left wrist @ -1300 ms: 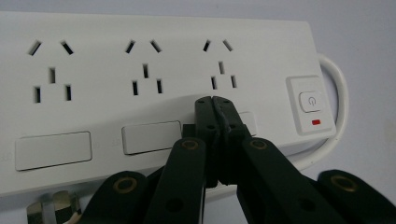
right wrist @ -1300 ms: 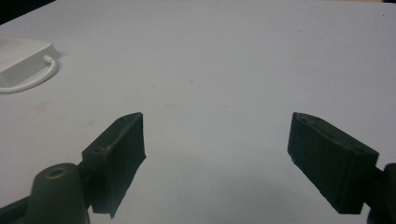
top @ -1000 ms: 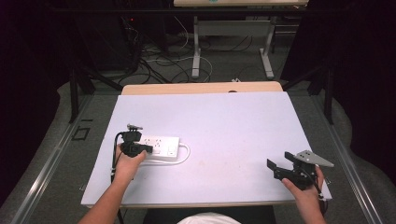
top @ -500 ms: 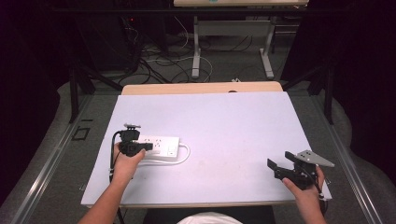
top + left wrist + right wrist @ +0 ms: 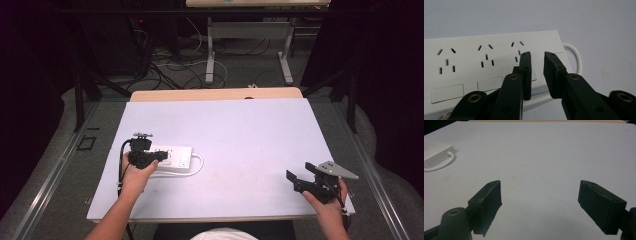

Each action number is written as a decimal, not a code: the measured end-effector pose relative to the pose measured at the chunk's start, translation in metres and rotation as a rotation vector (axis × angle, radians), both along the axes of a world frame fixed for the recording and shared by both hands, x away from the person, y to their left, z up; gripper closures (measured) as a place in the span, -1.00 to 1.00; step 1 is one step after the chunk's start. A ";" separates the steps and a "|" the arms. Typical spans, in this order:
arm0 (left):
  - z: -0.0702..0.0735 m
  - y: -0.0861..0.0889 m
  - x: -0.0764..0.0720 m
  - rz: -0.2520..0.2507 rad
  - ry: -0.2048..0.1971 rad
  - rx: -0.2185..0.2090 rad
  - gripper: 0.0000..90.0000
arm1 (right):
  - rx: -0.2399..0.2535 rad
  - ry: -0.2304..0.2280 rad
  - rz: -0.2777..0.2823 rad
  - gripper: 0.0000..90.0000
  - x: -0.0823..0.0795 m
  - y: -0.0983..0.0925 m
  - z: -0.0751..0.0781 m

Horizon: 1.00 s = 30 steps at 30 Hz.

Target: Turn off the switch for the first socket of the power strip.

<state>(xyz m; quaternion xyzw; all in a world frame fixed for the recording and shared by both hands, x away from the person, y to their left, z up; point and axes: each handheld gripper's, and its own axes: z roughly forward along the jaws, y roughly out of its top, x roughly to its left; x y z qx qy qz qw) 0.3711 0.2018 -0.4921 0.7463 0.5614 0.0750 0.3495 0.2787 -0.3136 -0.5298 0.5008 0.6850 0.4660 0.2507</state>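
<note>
- Pale grey rectangular worktop: carries the things, with a bare wooden strip along its far edge at 12 o'clock.
- White plastic power strip: lies flat at about 9 o'clock on the worktop, its white cable looping out from its right end; three socket groups and flat rocker switches face up.
- Left tongs: held over the power strip's right end at 9 o'clock; the jaws stand a narrow gap apart, having just been opening, with nothing between them.
- Right tongs: at about 4 o'clock near the worktop's front edge, well apart from the power strip; the jaws are spread wide over bare worktop.
</note>
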 end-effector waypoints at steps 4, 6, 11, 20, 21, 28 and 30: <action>0.002 -0.001 -0.003 -0.013 -0.018 0.000 0.57 | -0.003 0.001 -0.002 -0.59 0.000 0.000 0.001; 0.003 -0.001 -0.005 -0.012 -0.038 0.002 0.51 | -0.003 -0.001 0.000 -0.59 0.001 0.001 0.000; 0.005 -0.001 -0.008 -0.017 -0.058 0.009 0.44 | -0.001 -0.005 0.006 -0.59 0.002 0.002 0.000; 0.009 -0.002 -0.012 -0.023 -0.107 0.015 0.17 | 0.001 -0.001 0.006 -0.59 0.002 0.003 0.000; 0.009 -0.002 -0.012 -0.024 -0.108 0.013 0.15 | 0.004 -0.001 0.006 -0.59 0.002 0.002 0.001; 0.012 -0.001 -0.015 -0.028 -0.121 0.009 -0.04 | 0.004 -0.003 0.007 -0.59 0.002 0.002 0.000; 0.011 -0.001 -0.016 -0.017 -0.147 0.020 -0.09 | 0.006 -0.002 0.006 -0.59 0.002 0.003 0.000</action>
